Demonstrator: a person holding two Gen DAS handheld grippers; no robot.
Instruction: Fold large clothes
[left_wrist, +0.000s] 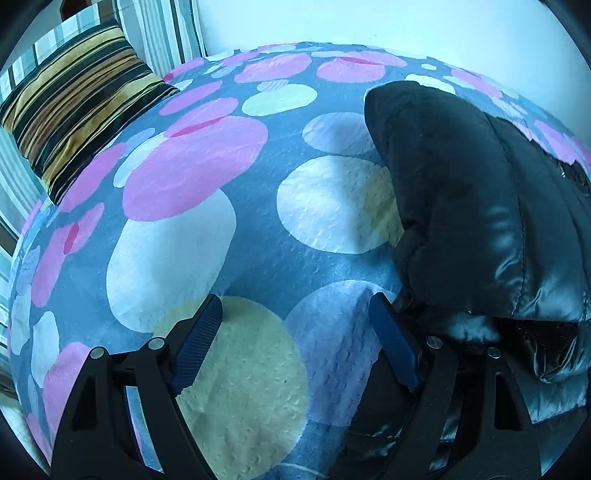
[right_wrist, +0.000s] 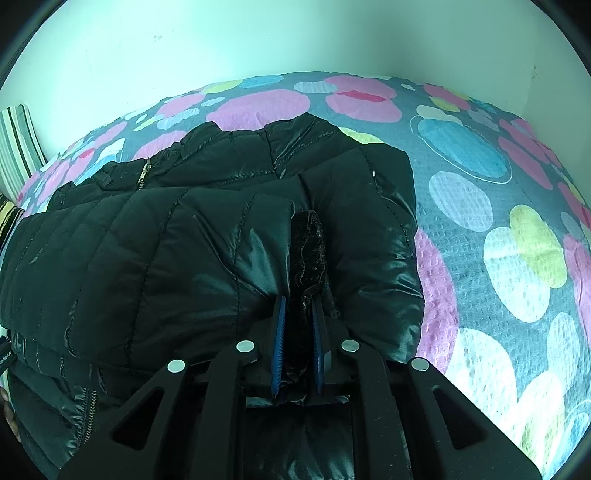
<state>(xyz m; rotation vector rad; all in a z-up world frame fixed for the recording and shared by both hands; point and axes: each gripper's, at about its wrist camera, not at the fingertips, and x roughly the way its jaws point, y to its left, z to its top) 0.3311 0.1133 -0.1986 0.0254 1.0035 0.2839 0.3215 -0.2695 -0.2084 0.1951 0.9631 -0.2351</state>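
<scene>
A shiny black puffer jacket (right_wrist: 184, 236) lies on a bed with a spotted cover (right_wrist: 498, 206). In the right wrist view my right gripper (right_wrist: 298, 306) is shut on a dark fold of the jacket, with quilted fabric bunched on both sides of the blue pads (right_wrist: 277, 347). In the left wrist view the jacket (left_wrist: 480, 206) lies piled at the right. My left gripper (left_wrist: 295, 314) is open and empty over the cover, its right finger (left_wrist: 393, 343) next to the jacket's edge.
A striped brown and gold cushion (left_wrist: 74, 107) lies at the bed's far left corner, with striped fabric (left_wrist: 162, 29) behind it. A pale wall (right_wrist: 258, 37) runs along the far side of the bed. Bare spotted cover (left_wrist: 207, 192) lies left of the jacket.
</scene>
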